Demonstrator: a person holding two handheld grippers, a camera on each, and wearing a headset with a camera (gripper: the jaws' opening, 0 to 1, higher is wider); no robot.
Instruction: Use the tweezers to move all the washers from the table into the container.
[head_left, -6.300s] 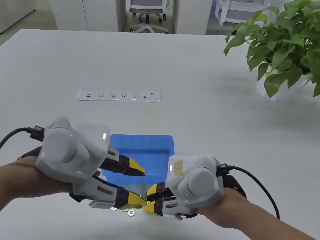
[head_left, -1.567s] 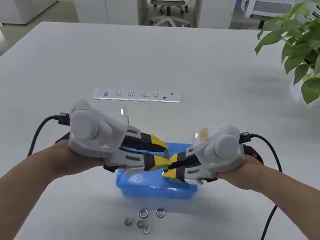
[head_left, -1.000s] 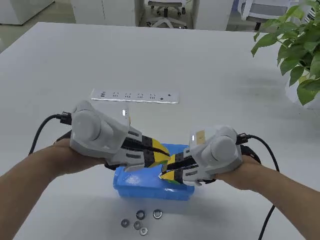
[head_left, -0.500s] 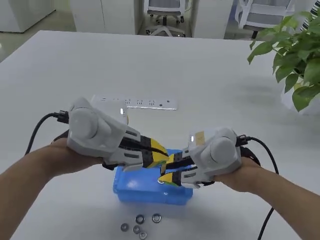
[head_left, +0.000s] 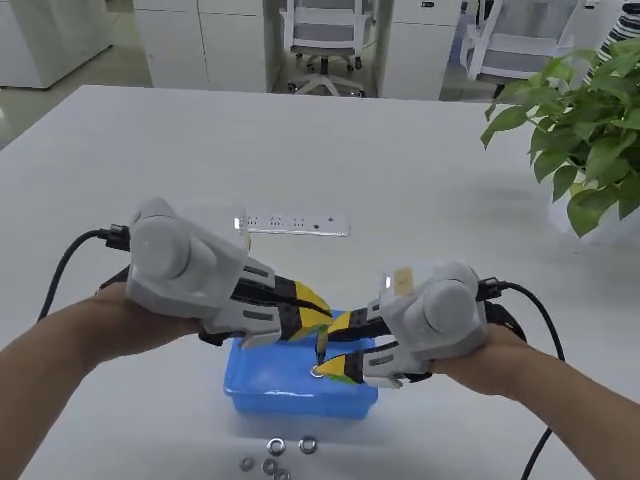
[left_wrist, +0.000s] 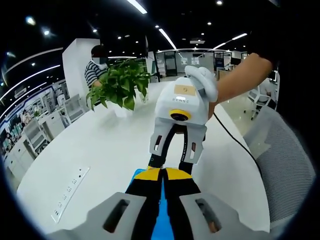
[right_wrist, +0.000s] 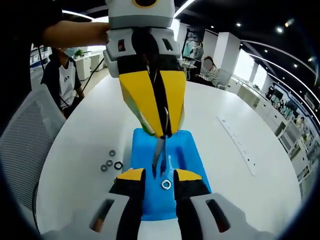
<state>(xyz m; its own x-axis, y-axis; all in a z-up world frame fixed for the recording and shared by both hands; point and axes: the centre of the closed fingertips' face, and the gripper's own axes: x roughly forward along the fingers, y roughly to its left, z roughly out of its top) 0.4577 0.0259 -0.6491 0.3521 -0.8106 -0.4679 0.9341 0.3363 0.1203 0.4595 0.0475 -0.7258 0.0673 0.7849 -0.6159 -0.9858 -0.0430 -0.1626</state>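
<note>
My left gripper (head_left: 322, 318) is shut on thin metal tweezers (right_wrist: 159, 152), which point down into the blue container (head_left: 270, 385). In the right gripper view it comes in from the top (right_wrist: 162, 134). Facing it, my right gripper (head_left: 335, 345) stands open, its jaws either side of the tweezers' tips. A washer (right_wrist: 165, 184) lies on the container's floor (right_wrist: 182, 145) just past those tips, between the right gripper's (right_wrist: 160, 176) jaws. Several loose washers (head_left: 275, 445) lie on the white table in front of the container, and I see the same washers (right_wrist: 111, 162) beside it.
A white power strip (head_left: 290, 222) lies behind the container. A potted plant (head_left: 580, 150) stands at the far right. Office chairs (head_left: 325, 30) sit beyond the table's far edge. Cables trail from both grippers. People sit at other desks (right_wrist: 207, 70).
The head camera has tilted up, so everything sits lower in the picture. Both grippers have gone from the loose washers to above the container, and the tweezers' tips have dipped slightly.
</note>
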